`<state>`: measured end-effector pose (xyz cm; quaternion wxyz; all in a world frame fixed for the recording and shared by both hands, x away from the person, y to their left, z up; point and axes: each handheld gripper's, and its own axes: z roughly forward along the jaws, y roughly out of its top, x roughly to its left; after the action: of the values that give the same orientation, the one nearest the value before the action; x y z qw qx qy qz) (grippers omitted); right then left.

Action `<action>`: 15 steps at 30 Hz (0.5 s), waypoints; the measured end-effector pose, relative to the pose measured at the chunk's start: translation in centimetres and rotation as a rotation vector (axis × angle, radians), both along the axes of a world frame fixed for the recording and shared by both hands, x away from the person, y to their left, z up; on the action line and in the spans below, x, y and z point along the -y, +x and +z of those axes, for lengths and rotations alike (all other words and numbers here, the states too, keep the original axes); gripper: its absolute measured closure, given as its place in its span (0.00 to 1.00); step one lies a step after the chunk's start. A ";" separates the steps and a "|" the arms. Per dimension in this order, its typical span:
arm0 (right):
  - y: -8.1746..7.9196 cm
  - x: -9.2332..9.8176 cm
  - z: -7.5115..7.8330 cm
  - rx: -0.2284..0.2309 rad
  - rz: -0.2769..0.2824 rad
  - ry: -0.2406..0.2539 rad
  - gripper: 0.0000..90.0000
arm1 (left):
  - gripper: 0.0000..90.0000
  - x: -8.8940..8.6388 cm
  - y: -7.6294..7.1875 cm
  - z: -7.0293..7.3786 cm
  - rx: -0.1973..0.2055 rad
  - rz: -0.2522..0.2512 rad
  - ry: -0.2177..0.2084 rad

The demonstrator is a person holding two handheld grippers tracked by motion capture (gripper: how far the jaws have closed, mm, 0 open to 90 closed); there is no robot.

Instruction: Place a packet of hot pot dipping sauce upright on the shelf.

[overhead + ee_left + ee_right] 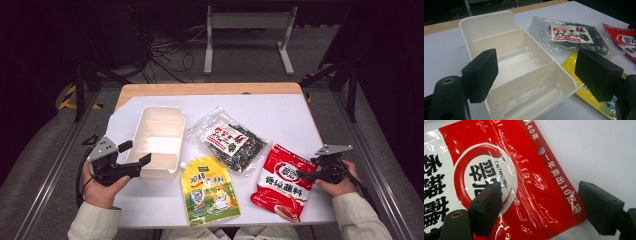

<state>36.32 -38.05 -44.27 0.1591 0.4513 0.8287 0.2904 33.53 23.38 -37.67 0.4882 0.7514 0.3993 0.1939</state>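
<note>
A cream divided tray (157, 137) lies left of centre on the white table top. My left gripper (136, 152) is open, its jaws level with the tray's near left corner; in the left gripper view (537, 73) they frame the tray (494, 25) from just in front. A red packet (282, 182) lies at the right. My right gripper (306, 168) is open at its right edge. The right gripper view (541, 205) has one jaw above the red packet (499, 165) and the other over bare table beside its corner. Nothing is held.
A clear packet of dark seaweed (232, 140) lies in the middle, and a yellow pouch (209, 190) lies near the front edge. Both also lie beside the tray: seaweed packet (569, 35), yellow pouch (594, 107). Bare white surface (280, 112) stretches behind.
</note>
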 end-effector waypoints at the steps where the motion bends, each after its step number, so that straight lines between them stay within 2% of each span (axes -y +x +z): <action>1: 0.0 0.0 0.0 0.001 -0.001 -0.003 0.26 | 0.22 0.0 0.0 0.0 -0.002 0.000 0.003; 9: -0.2 -0.1 0.2 0.000 -0.005 -0.012 0.37 | 0.22 0.2 0.1 0.0 -0.004 -0.004 0.004; 12: -0.2 -0.4 0.4 -0.007 0.003 -0.022 0.48 | 0.22 0.3 0.1 -0.1 -0.005 -0.008 0.004; 13: -0.2 -0.4 0.4 -0.007 0.003 -0.022 0.48 | 0.22 0.3 0.1 -0.1 -0.005 -0.008 0.004; 15: -0.3 -0.6 0.4 -0.010 0.020 -0.018 0.57 | 0.22 0.4 0.2 -0.1 -0.005 -0.008 0.004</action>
<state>36.06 -37.50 -43.83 0.1559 0.4432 0.8364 0.2821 33.68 23.00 -37.74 0.4863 0.7546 0.3971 0.1908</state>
